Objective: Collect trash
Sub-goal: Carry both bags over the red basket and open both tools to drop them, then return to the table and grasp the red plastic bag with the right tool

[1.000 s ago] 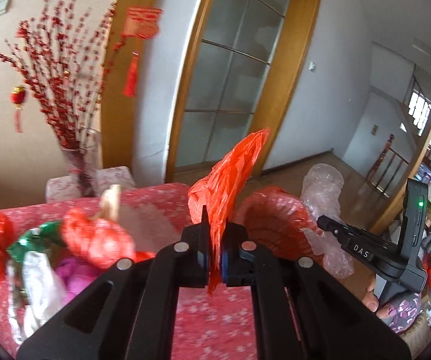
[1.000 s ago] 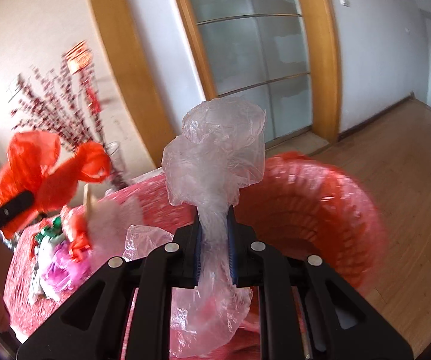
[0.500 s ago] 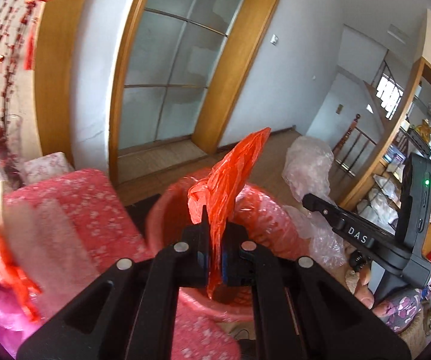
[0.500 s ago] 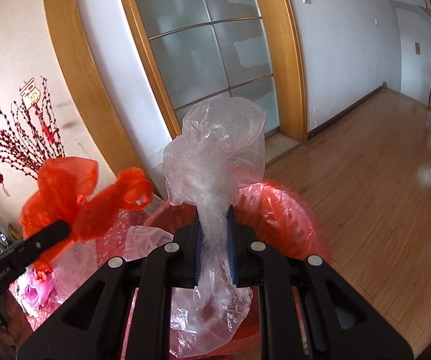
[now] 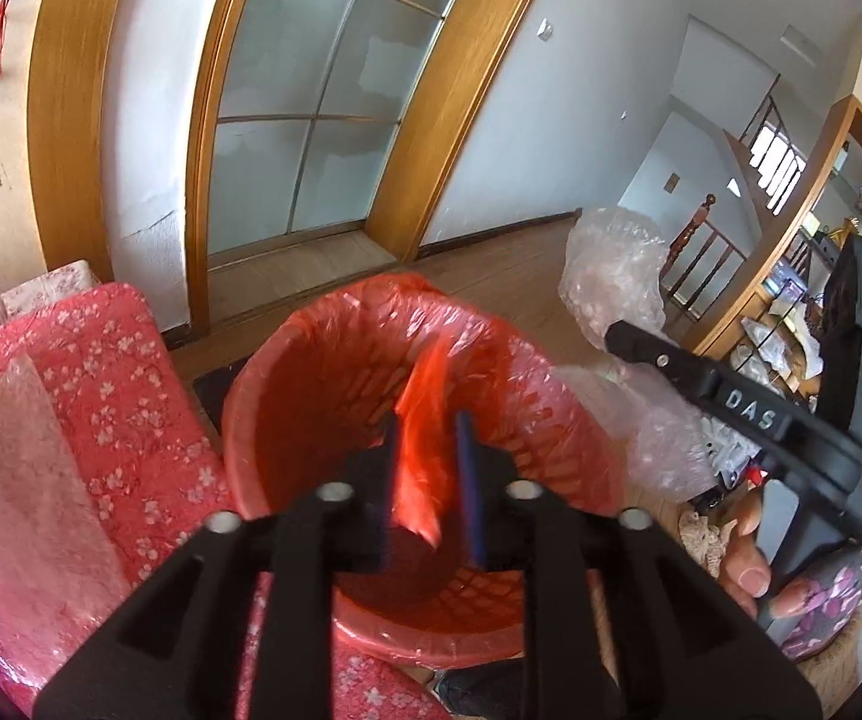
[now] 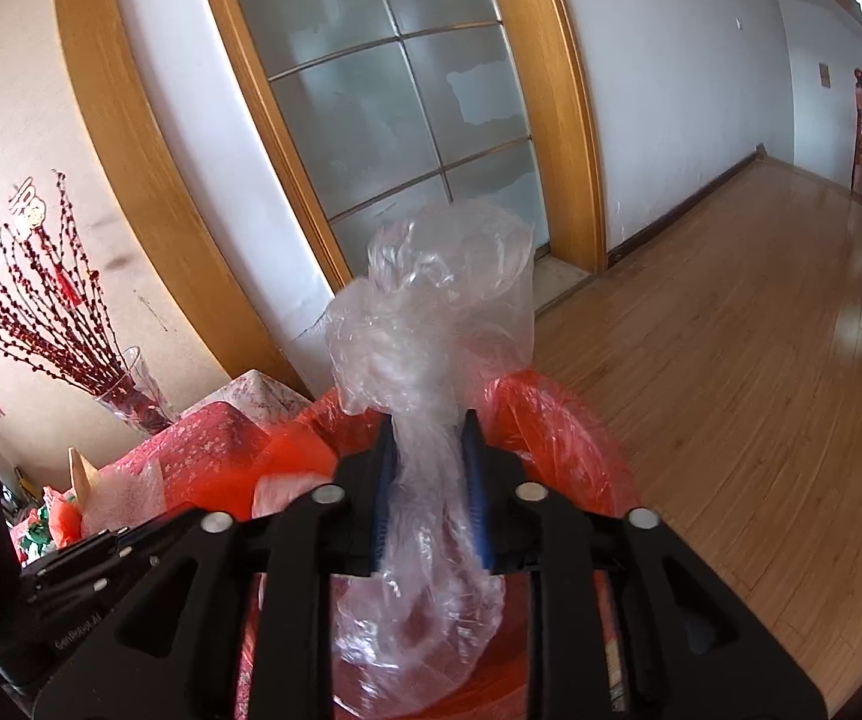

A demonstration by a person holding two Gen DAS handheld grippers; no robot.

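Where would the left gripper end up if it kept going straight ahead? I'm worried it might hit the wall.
Probably inside the red-lined basket, well short of the wall. The left gripper, jaws just opening around the red plastic scrap, points into it.

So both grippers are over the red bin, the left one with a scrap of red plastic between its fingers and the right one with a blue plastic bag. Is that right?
Nearly. The right gripper has a clear plastic bag, not a blue one; only the pads are blue, as the right wrist view shows. The left gripper does have red plastic between its fingers over the red bin. Both grippers' jaws have just been opening.
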